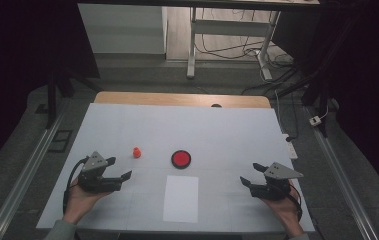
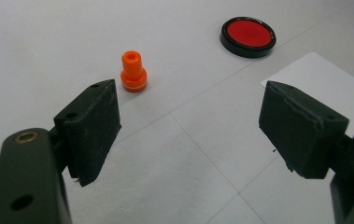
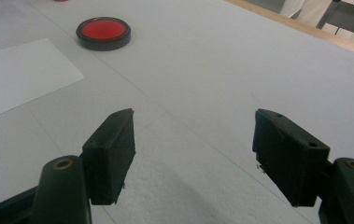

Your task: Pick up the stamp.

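The high view is looking forward and down from above the person's side, taking in the whole worktop (image 1: 127,125) from well back. The left gripper view is riding low and close, facing past its claw (image 2: 188,121) toward the orange stamp (image 2: 133,71) and red ink pad (image 2: 248,35). The right gripper view is skimming the surface too, sharing that ink pad (image 3: 103,32) and the white paper sheet (image 3: 20,74).
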Motion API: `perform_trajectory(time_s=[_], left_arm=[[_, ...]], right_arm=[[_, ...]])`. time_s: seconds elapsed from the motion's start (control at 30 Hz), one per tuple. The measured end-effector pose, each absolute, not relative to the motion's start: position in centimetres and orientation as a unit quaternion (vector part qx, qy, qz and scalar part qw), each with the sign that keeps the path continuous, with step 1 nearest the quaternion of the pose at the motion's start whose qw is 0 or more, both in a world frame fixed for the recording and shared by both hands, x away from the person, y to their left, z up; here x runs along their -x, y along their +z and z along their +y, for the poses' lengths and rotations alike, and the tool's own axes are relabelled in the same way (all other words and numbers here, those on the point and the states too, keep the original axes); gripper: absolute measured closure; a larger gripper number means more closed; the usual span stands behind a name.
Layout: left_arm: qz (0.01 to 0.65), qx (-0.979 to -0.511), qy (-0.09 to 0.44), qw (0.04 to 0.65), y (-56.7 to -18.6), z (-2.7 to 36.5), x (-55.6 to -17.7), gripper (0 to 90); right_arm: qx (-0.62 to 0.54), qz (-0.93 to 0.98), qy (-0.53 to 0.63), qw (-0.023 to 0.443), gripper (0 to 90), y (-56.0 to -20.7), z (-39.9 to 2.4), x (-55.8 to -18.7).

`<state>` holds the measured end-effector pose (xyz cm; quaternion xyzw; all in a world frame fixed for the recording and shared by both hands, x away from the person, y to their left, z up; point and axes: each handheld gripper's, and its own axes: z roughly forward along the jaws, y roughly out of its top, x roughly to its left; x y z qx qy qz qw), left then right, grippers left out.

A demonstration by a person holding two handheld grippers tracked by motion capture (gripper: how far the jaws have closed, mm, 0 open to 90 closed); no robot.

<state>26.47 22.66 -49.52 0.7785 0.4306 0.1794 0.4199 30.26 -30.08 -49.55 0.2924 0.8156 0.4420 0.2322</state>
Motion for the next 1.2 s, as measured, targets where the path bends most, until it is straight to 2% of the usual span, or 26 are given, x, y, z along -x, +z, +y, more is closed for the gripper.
perform_trajectory(time_s=[0.43, 1.2], left_arm=[[0.442, -0.773, 0.186, 0.415, -49.6, 22.8, -28.1, 22.3], [0.434, -0.783, 0.205, 0.395, -48.7, 20.4, -34.6, 24.6]], right_arm=[[-0.291, 0.82, 0.438, 0.229, 29.6, -49.8, -29.7, -30.4], [-0.293, 0.821, 0.434, 0.229, 30.0, -50.2, -29.5, -30.4]])
